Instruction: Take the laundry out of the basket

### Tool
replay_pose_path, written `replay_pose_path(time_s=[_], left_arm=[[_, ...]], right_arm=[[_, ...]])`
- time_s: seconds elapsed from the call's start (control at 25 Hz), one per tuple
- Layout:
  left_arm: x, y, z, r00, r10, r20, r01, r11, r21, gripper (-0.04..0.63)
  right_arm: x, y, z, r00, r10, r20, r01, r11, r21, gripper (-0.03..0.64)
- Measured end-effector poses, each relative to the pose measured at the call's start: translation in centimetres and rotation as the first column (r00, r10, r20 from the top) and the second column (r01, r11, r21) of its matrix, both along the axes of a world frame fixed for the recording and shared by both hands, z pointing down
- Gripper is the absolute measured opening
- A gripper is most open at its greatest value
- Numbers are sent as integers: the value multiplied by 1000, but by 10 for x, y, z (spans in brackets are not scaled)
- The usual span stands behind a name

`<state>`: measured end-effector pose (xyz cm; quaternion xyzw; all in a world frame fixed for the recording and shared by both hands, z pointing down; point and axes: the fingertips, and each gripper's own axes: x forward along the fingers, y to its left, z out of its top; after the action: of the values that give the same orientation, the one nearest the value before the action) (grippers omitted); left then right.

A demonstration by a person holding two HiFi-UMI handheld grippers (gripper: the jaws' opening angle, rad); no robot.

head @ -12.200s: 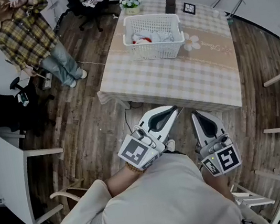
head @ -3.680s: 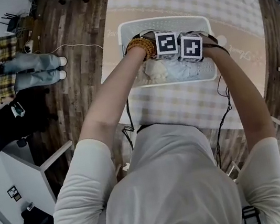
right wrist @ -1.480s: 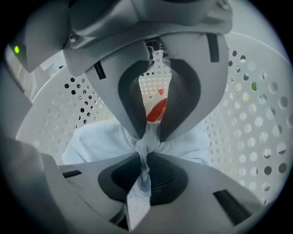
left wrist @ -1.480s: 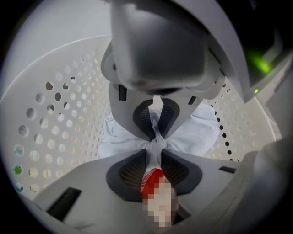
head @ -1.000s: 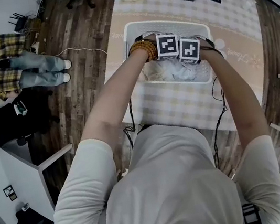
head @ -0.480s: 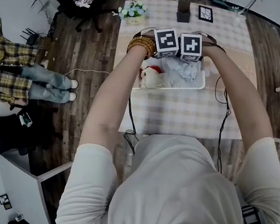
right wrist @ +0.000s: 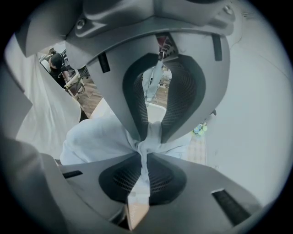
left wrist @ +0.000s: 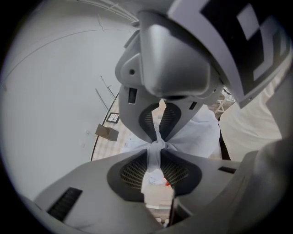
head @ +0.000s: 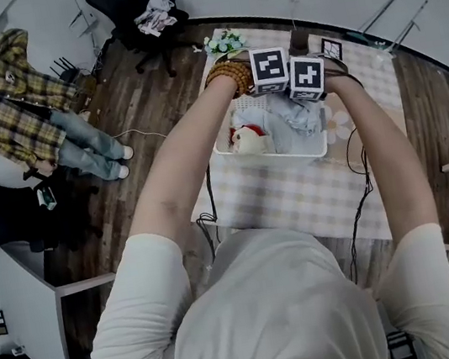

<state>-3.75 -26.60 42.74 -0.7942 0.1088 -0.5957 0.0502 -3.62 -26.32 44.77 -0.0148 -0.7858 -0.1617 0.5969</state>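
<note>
The left gripper [left wrist: 158, 144] and the right gripper [right wrist: 143, 148] are each clamped tight on a bunched fold of the same pale blue garment [left wrist: 201, 135]. It hangs between them over the white laundry basket [head: 271, 152] on the checked table [head: 296, 196]. A white-and-red item [head: 247, 138] lies inside the basket.

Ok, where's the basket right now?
Head view, upper centre: the basket sits on the checked table, toward its left edge, with the flowers just beyond it.
</note>
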Motion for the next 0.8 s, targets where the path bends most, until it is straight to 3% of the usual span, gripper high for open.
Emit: replay_pose_path(time_s=[0.28,0.56,0.64,0.8], left_arm=[[44,-5,-4,998,67,-10,-67,998,8,117],[83,-6,-18,976,207,-61,-205,978,39,115],[116,-4,-21,963,262,-66,-260,965,40,115],[227,10,-21,920,385,-67,-384,923,35,115]], right_arm=[[42,-5,-2,998,70,-3,-70,997,13,51],[80,-7,-15,975,216,-44,-214,976,50,50],[113,-6,-18,960,274,-55,-271,961,56,49],[225,8,-16,915,398,-59,-395,917,55,49]])
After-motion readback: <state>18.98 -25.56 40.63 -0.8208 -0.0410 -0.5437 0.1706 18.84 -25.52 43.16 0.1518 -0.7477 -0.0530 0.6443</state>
